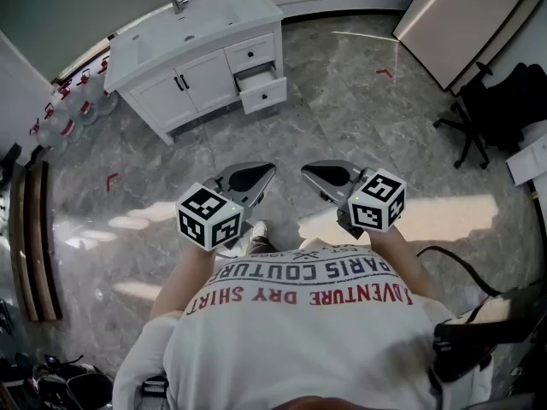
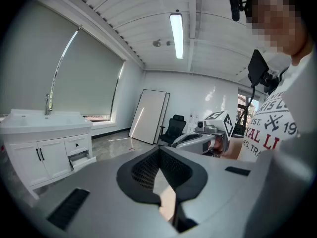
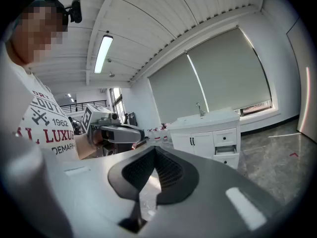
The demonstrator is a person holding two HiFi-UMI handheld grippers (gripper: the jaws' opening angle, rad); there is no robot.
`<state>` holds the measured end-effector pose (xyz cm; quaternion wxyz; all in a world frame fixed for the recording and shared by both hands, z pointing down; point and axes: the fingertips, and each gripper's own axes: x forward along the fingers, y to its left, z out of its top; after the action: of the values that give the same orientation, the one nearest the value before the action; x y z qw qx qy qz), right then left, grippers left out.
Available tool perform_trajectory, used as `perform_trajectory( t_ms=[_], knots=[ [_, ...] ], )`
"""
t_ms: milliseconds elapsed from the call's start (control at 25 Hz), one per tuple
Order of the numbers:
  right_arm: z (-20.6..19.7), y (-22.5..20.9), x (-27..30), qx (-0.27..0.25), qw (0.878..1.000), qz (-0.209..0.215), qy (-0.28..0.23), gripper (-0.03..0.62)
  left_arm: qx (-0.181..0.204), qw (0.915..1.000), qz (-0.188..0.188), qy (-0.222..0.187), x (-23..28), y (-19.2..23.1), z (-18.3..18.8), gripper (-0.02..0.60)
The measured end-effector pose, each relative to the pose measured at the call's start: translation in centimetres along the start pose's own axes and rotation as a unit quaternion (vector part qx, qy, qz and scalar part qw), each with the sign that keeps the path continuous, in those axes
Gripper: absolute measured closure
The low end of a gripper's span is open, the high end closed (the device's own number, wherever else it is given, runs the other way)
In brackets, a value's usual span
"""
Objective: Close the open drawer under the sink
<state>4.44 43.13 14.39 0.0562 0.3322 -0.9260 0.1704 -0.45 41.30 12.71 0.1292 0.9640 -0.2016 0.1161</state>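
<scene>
A white sink cabinet (image 1: pixel 192 37) stands far ahead on the left against the wall. Its lower right drawer (image 1: pixel 263 95) is pulled out; the drawer above it (image 1: pixel 250 55) is closed. The same open drawer shows in the left gripper view (image 2: pixel 80 157) and in the right gripper view (image 3: pixel 226 150), far from both jaws. My left gripper (image 1: pixel 263 172) and right gripper (image 1: pixel 309 172) are held side by side near my chest, above the floor. Each one (image 2: pixel 159 152) (image 3: pixel 154 152) has its jaws shut with nothing between them.
Several water bottles (image 1: pixel 73 101) stand left of the cabinet. A black office chair (image 1: pixel 496 109) and a leaning white panel (image 1: pixel 457 24) are at the right. Red tape marks (image 1: pixel 111 180) lie on the grey marble floor (image 1: pixel 342 118) between me and the cabinet.
</scene>
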Motion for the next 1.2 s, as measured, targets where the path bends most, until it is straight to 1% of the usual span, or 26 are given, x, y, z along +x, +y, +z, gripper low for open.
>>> perform_trajectory(
  t_ms=[440,880,1200],
  knots=[
    [0.5,-0.1,-0.9,-0.002,1.0,0.003,-0.006,0.592,0.005,1.0,-0.001,0.002,0.6,-1.1,0.6,0.578],
    [-0.8,-0.8,-1.6,0.007,1.0,0.008,-0.008,0.592,0.004,1.0,0.0,0.007,1.8,-1.6,-0.4,0.58],
    [-0.5,-1.3,-2.2,0.004,1.0,-0.001,-0.014,0.592,0.005,0.9999,-0.007,0.014,2.6,-2.1,-0.3,0.58]
  ],
)
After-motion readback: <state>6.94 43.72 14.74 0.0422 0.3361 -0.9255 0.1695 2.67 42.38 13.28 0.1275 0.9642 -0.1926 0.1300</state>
